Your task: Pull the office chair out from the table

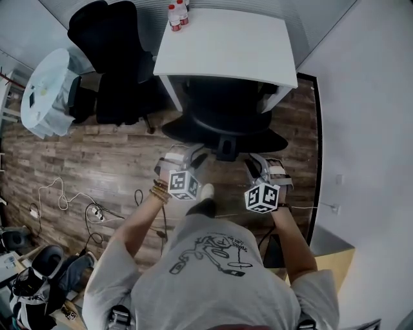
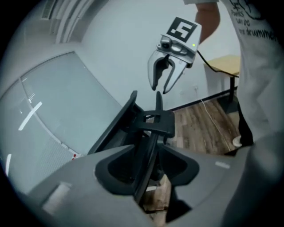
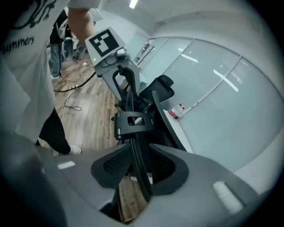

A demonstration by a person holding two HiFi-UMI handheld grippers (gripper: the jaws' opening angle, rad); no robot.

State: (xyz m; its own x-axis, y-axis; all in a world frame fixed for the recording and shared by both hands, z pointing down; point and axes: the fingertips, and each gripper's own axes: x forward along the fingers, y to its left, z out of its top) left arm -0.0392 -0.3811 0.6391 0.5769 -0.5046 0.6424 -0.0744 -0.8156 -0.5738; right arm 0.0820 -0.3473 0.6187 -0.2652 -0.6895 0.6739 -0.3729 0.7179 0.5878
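A black office chair (image 1: 222,126) stands tucked under the white table (image 1: 226,45), its backrest facing me. My left gripper (image 1: 191,153) is at the left part of the backrest's top edge and my right gripper (image 1: 256,162) at the right part. In the left gripper view the jaws (image 2: 148,170) stand open, with the thin backrest rim (image 2: 148,146) running between them. The right gripper view shows the same: open jaws (image 3: 140,168) astride the rim (image 3: 138,155). Neither pair of pads visibly presses on it. Each gripper also appears in the other's view: the right gripper (image 2: 160,88) and the left gripper (image 3: 126,91).
A second black chair (image 1: 110,58) stands left of the table, beside a round white table (image 1: 45,90). Bottles (image 1: 178,14) sit at the table's back edge. Cables (image 1: 90,209) lie on the wooden floor at left. A wall and a yellow desk (image 1: 335,258) are at right.
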